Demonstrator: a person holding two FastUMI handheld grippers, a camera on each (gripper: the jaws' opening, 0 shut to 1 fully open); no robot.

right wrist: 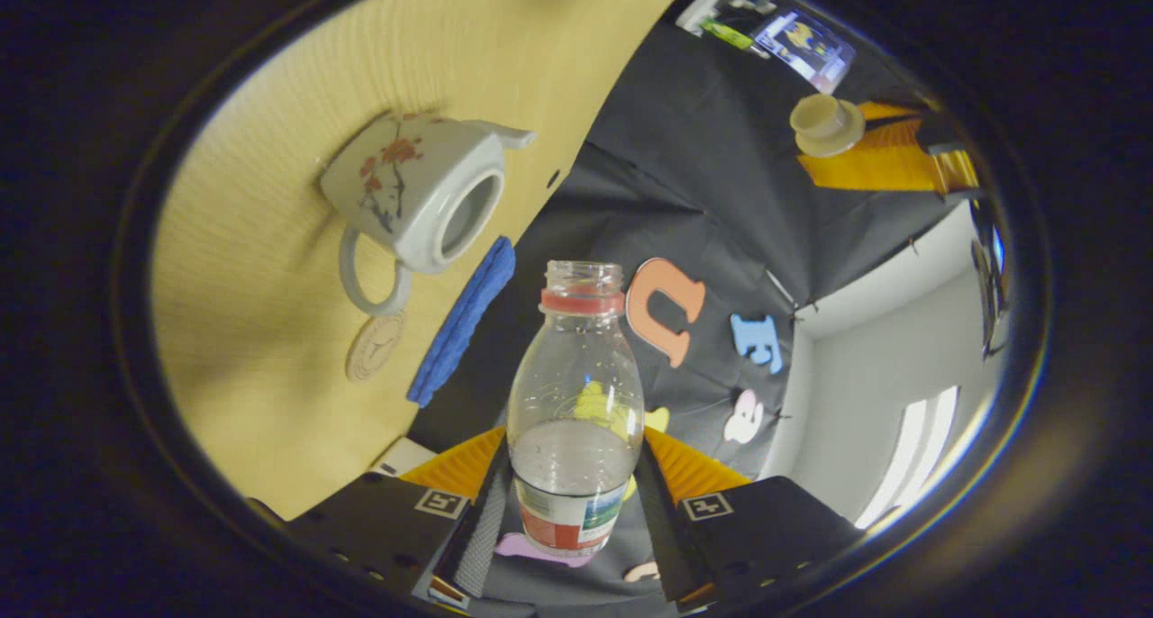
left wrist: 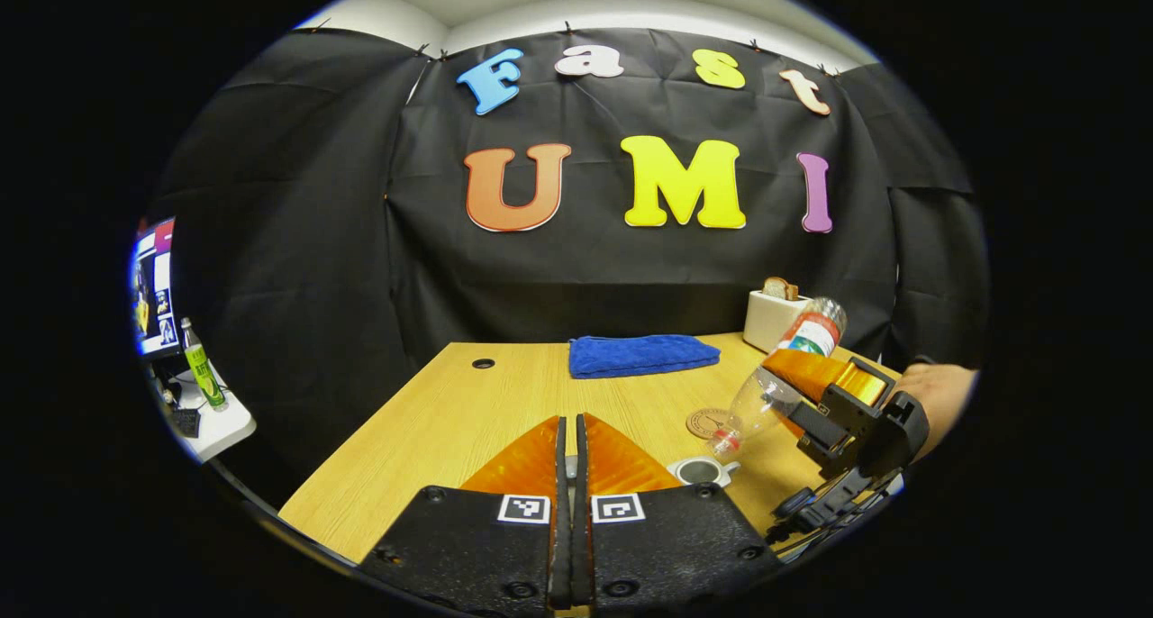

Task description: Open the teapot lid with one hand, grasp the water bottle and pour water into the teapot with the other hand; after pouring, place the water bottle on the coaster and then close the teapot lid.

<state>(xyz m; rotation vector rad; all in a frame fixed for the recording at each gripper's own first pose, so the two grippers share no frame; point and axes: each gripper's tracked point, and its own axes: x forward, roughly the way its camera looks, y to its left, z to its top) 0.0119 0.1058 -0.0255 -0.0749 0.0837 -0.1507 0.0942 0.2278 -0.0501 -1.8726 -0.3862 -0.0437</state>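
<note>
In the left gripper view we see our left gripper with its two fingers drawn together, only a thin slit between them; what sits in that slit we cannot make out there. In the right gripper view the same gripper appears far off at the upper right, with the small cream teapot lid pinched at its tip, well away from the pot.

Our right gripper is clamped on the clear plastic water bottle with a red neck ring, one finger pressing each side of its labelled lower body. The bottle has no cap and is tipped, mouth downward, toward the white ceramic teapot with a red blossom pattern, whose round opening is uncovered. In the left gripper view the bottle's mouth hangs just above the pot's rim, and a hand holds the right gripper.

The teapot stands on the light wooden table. Just beside it lies the round brown coaster, bare. Behind these a folded blue cloth lies near the table's far edge, and at the far right corner stands a white toaster with bread slices in it. None of them lies between bottle and pot.
</note>
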